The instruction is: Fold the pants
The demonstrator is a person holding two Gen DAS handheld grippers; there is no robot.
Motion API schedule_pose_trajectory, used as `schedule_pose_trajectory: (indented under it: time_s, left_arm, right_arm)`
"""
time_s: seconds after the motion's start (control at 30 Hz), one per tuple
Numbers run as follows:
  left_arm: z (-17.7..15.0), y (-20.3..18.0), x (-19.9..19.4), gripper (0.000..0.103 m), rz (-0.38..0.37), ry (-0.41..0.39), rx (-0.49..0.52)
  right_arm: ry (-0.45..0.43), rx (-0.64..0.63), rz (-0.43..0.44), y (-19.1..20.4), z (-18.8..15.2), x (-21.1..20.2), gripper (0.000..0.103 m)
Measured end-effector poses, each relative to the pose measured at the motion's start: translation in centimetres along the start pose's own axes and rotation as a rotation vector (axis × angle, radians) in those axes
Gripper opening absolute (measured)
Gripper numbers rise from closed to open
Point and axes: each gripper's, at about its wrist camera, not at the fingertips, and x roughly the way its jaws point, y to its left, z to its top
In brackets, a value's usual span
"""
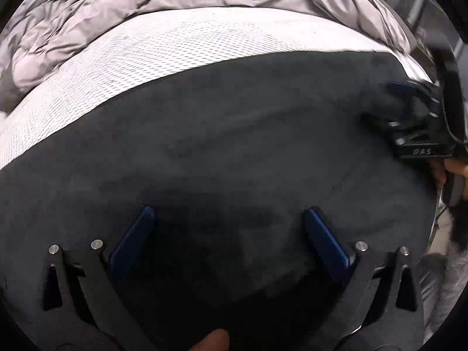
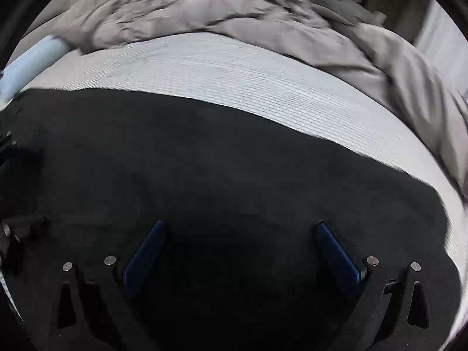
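Dark charcoal pants (image 1: 234,134) lie spread flat on a white textured mattress (image 1: 117,58); they also fill the right wrist view (image 2: 204,161). My left gripper (image 1: 229,213) is open, its blue pads wide apart just above the fabric, holding nothing. My right gripper (image 2: 241,228) is open too, low over the pants. In the left wrist view the right gripper (image 1: 389,99) shows at the right edge, over the pants' far right side, with blue pads apart. Part of the left gripper's dark body shows at the left edge of the right wrist view.
A crumpled grey-beige duvet (image 1: 146,5) is bunched along the far side of the bed, also in the right wrist view (image 2: 234,8). A pale blue pillow (image 2: 32,58) lies at the far left. A bare strip of mattress (image 2: 234,73) runs between pants and duvet.
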Motion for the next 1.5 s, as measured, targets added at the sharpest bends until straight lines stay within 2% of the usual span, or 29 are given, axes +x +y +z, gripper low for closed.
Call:
schedule_pose_trajectory:
  time_s: [0.07, 0.13, 0.27, 0.37, 0.4, 0.5, 0.57, 0.63, 0.7, 0.73, 0.77, 0.8, 0.83, 0.87, 0.97, 1.0, 1.07, 1.13, 1.17, 1.2, 1.23, 1.33, 1.37, 1.43, 1.5]
  left_arm:
    - [-0.1, 1.0, 0.0, 0.102, 0.019, -0.002, -0.037]
    - [-0.1, 1.4, 0.0, 0.102, 0.017, -0.004, -0.050]
    - [0.0, 1.5, 0.0, 0.102, 0.032, -0.009, -0.038]
    - [0.0, 1.1, -0.8, 0.102, 0.046, -0.019, -0.049]
    - [0.0, 0.8, -1.7, 0.102, 0.028, -0.044, -0.042]
    - [-0.2, -0.4, -3.7, 0.102, -0.036, -0.100, -0.007]
    - [-0.5, -1.4, -3.8, 0.102, -0.087, -0.095, 0.034]
    - [-0.7, -1.7, -2.8, 0.102, -0.074, -0.053, 0.057]
    - [-1.2, -1.4, -1.3, 0.102, -0.047, 0.002, 0.047]
    - [-1.3, -0.9, -0.9, 0.102, -0.052, 0.008, 0.028]
    - [-1.3, -0.5, -1.0, 0.102, -0.062, 0.000, 0.008]
    - [-1.3, -0.3, -1.2, 0.102, -0.066, 0.000, -0.002]
    - [-1.2, -0.2, -1.4, 0.102, -0.066, -0.001, -0.007]
    - [-1.2, -0.1, -1.9, 0.102, -0.065, -0.014, -0.017]
    - [-1.3, 0.5, -3.8, 0.102, -0.099, -0.072, -0.036]
    - [-1.2, 0.4, -4.2, 0.102, -0.114, -0.090, -0.037]
    - [-0.7, 0.1, -3.8, 0.102, -0.124, -0.084, -0.031]
    - [-0.3, 0.6, -2.4, 0.102, -0.106, -0.023, -0.026]
    - [-0.4, 0.8, -1.4, 0.102, -0.078, 0.013, -0.025]
    - [0.0, 0.5, -1.0, 0.102, -0.062, 0.004, -0.016]
    - [0.0, 0.6, -1.0, 0.102, -0.056, -0.004, -0.011]
    - [0.0, 1.6, -1.4, 0.102, -0.045, -0.009, -0.040]
    - [-0.1, 1.9, -1.6, 0.102, -0.045, -0.012, -0.057]
    - [0.2, 2.2, -1.9, 0.102, -0.036, -0.012, -0.075]
    - [0.7, 2.2, -2.3, 0.102, -0.035, -0.031, -0.083]
  right_arm:
    - [-0.007, 0.021, -0.190, -2.3, -1.4, -1.0, 0.103]
    - [0.011, 0.109, -0.324, -5.9, -3.3, -1.8, 0.103]
    - [0.003, 0.256, -0.398, -11.1, -6.4, -4.3, 0.103]
    - [-0.036, 0.277, -0.326, -11.9, -7.5, -6.6, 0.103]
    - [-0.043, 0.265, -0.294, -11.2, -8.0, -7.5, 0.103]
    - [-0.069, 0.126, -0.124, -7.7, -8.7, -8.3, 0.103]
    - [-0.027, 0.063, -0.082, -6.1, -9.0, -6.9, 0.102]
    - [0.015, 0.060, -0.074, -6.5, -9.3, -5.5, 0.102]
    - [0.004, 0.128, -0.109, -8.2, -9.7, -6.5, 0.102]
    - [0.003, 0.170, -0.152, -9.4, -10.1, -7.1, 0.102]
    - [0.015, 0.230, -0.239, -10.9, -10.7, -7.6, 0.103]
    - [0.030, 0.275, -0.277, -11.9, -11.1, -7.9, 0.103]
    - [0.022, 0.330, -0.230, -12.6, -11.5, -8.1, 0.103]
    - [0.013, 0.333, -0.235, -12.4, -11.6, -8.4, 0.103]
    - [-0.052, 0.205, -0.336, -9.4, -10.1, -9.9, 0.103]
    - [-0.080, 0.179, -0.330, -8.3, -9.6, -10.5, 0.103]
    - [-0.122, 0.162, -0.246, -6.6, -8.2, -10.4, 0.103]
    - [-0.086, 0.133, -0.141, -5.2, -7.1, -8.5, 0.099]
    - [-0.044, 0.107, -0.124, -4.6, -6.8, -6.9, 0.084]
    - [-0.012, 0.100, -0.135, -4.6, -6.8, -5.7, 0.069]
    - [0.018, 0.103, -0.159, -5.1, -7.0, -4.7, 0.066]
    - [-0.007, 0.187, -0.206, -8.1, -7.9, -5.1, 0.063]
    - [-0.012, 0.241, -0.237, -9.7, -8.5, -5.6, 0.066]
    - [-0.051, 0.360, -0.169, -11.9, -9.3, -6.1, 0.069]
    - [-0.072, 0.329, -0.197, -10.5, -9.1, -6.9, 0.067]
